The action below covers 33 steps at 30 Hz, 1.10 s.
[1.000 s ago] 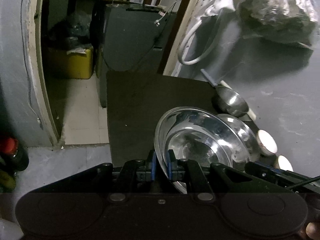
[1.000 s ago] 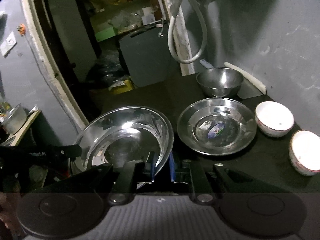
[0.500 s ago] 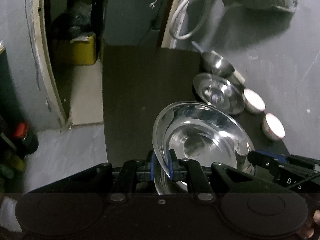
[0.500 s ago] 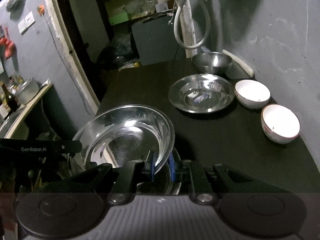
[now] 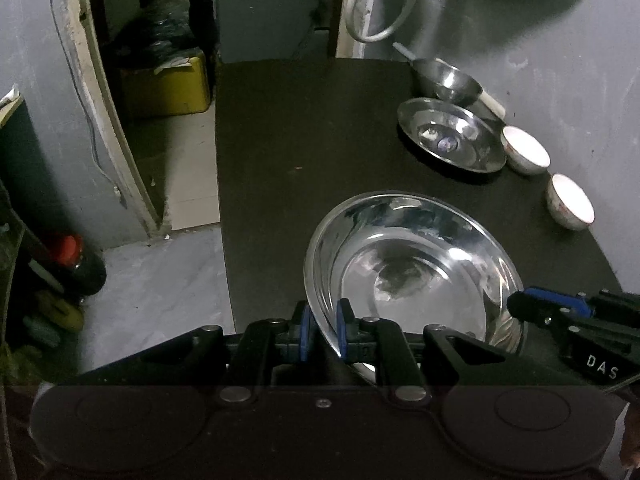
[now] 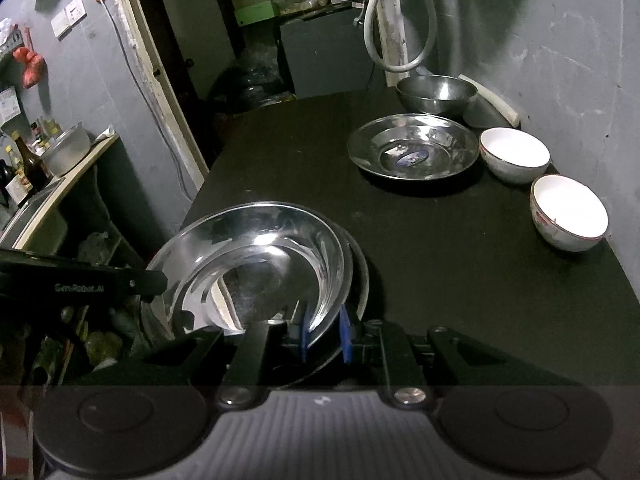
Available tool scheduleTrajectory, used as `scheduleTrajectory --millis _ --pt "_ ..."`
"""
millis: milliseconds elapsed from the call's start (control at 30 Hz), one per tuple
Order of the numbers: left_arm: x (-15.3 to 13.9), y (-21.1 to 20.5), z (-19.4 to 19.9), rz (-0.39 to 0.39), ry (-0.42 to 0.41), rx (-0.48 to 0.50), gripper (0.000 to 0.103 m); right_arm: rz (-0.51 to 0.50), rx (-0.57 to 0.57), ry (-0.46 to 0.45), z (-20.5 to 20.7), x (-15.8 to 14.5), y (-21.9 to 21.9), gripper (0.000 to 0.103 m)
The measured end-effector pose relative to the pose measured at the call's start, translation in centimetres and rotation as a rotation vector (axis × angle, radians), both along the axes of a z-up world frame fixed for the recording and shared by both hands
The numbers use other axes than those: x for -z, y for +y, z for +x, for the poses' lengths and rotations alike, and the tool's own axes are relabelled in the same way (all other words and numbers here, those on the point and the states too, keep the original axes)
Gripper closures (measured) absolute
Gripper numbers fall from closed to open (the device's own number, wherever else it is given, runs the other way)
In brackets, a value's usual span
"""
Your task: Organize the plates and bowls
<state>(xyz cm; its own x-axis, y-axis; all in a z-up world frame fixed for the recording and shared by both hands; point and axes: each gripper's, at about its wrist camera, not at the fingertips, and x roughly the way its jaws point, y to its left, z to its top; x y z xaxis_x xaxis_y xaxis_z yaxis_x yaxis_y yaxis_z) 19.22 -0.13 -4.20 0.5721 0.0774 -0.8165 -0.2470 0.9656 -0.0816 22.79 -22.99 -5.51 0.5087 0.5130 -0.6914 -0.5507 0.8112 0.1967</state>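
Observation:
A large steel plate (image 5: 416, 276) hangs tilted over the near end of the black table (image 5: 300, 152). My left gripper (image 5: 322, 332) is shut on its left rim. In the right wrist view the same large steel plate (image 6: 256, 264) has my right gripper (image 6: 324, 332) shut on its right rim, and a second steel rim (image 6: 360, 276) shows just beneath it. Far right stand a smaller steel plate (image 6: 414, 152) with a sticker, a steel bowl (image 6: 436, 92) and two white bowls (image 6: 514, 152) (image 6: 570, 210).
The grey wall (image 6: 560, 60) runs along the table's right side, with a looped white hose (image 6: 400, 20) hanging on it. The left table edge drops to the floor (image 5: 160, 292) and a doorway with a yellow box (image 5: 168, 84). Bottles (image 5: 76, 264) stand low left.
Both grippers have carried the large steel plate back from beside the smaller plate to the near end of the table. The other dishes now lie farther off.

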Motion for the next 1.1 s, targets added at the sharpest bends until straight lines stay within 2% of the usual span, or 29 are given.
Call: scheduleTrajectory --millis 233,500,800,867,900,1100 --pt "0.4 -0.8 0.8 0.054 0.038 0.028 0.087 -0.008 0.0 -0.002 0.3 0.3 0.1 0.083" --pt "1.2 -1.1 1.4 0.05 0.064 0.032 0.086 -0.003 0.007 0.007 0.6 0.8 -0.2 0.082" --pt "1.8 -1.4 1.7 0.043 0.078 0.037 0.084 0.014 -0.024 -0.003 0.4 0.9 -0.1 0.069" --pt "1.6 -1.3 1.5 0.045 0.071 0.036 0.078 0.023 -0.035 -0.014 0.2 0.7 0.0 0.069" --pt "1.5 -1.2 1.4 0.042 0.067 0.034 0.069 0.025 -0.039 -0.018 0.2 0.6 0.0 0.068" --pt "0.8 -0.7 1.3 0.05 0.048 0.012 0.036 0.062 -0.019 -0.026 0.2 0.6 -0.5 0.042"
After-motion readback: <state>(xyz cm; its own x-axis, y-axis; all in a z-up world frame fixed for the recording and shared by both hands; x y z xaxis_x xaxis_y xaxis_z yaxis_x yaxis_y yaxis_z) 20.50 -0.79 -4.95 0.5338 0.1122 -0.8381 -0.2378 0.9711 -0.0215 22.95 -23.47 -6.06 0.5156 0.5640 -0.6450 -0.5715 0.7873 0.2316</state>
